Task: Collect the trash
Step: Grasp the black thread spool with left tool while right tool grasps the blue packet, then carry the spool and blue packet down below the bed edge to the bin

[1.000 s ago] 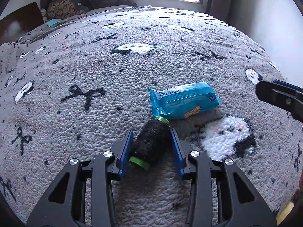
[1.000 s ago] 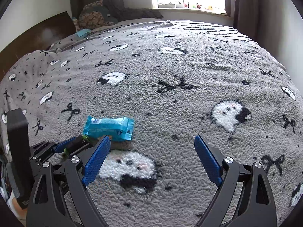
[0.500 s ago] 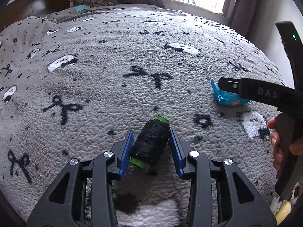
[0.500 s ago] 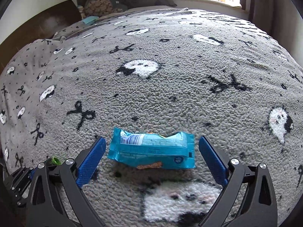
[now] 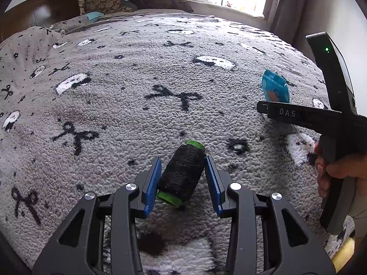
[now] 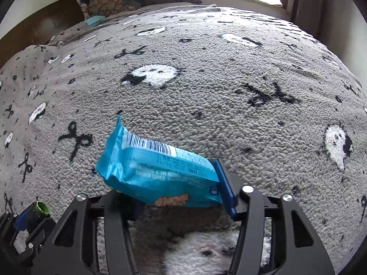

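The left tool pinches a black thread spool across its wound middle, so it cannot roll. At 2 o'clock from it, the right tool, jaws just closed, pinches the blue wrapper off the bed for carrying.

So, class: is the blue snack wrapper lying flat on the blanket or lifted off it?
Lifted: the blue snack wrapper is pinched in the right gripper, tilted above the blanket.

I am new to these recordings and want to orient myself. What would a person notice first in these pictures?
First, the bright blue snack wrapper, pinched in the right gripper, whose jaws have just closed on it; it sticks out to the left above the blanket. Next, the black thread spool with green ends, clamped in the left gripper. Under both spreads a fuzzy grey blanket with black bows and white ghost shapes.
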Demonstrator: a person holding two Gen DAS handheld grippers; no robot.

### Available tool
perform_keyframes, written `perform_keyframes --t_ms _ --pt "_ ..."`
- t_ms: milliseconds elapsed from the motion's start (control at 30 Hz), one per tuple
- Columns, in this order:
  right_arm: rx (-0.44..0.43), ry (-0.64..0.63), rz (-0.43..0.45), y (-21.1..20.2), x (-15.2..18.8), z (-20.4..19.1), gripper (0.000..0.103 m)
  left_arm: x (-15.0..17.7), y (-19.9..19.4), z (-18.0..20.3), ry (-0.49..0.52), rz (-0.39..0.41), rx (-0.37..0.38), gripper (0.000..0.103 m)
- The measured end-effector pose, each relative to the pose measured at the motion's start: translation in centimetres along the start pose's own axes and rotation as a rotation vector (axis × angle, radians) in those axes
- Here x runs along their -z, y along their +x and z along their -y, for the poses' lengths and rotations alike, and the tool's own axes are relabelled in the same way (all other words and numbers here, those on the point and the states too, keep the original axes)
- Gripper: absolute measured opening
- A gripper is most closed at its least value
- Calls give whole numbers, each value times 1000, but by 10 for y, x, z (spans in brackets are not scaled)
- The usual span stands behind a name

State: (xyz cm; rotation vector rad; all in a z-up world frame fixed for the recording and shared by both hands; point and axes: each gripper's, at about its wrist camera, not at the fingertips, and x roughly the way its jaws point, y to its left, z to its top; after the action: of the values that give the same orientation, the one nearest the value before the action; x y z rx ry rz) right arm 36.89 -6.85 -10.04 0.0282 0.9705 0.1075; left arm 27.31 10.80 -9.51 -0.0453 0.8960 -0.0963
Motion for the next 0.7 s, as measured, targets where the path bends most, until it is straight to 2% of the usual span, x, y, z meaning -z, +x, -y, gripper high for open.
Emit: perform_keyframes --t_ms 67,133,400,700 --pt "6 -3 6 -4 0 7 32 0 0 4 9 2 0 37" --pt "0 -4 7 -9 2 13 29 0 -1 8 12 3 3 37" --pt "13 -45 45 -49 17 34 27 0 -17 35 46 27 38 37" --pt "79 -140 143 -141 56 70 26 19 -59 87 167 46 52 37"
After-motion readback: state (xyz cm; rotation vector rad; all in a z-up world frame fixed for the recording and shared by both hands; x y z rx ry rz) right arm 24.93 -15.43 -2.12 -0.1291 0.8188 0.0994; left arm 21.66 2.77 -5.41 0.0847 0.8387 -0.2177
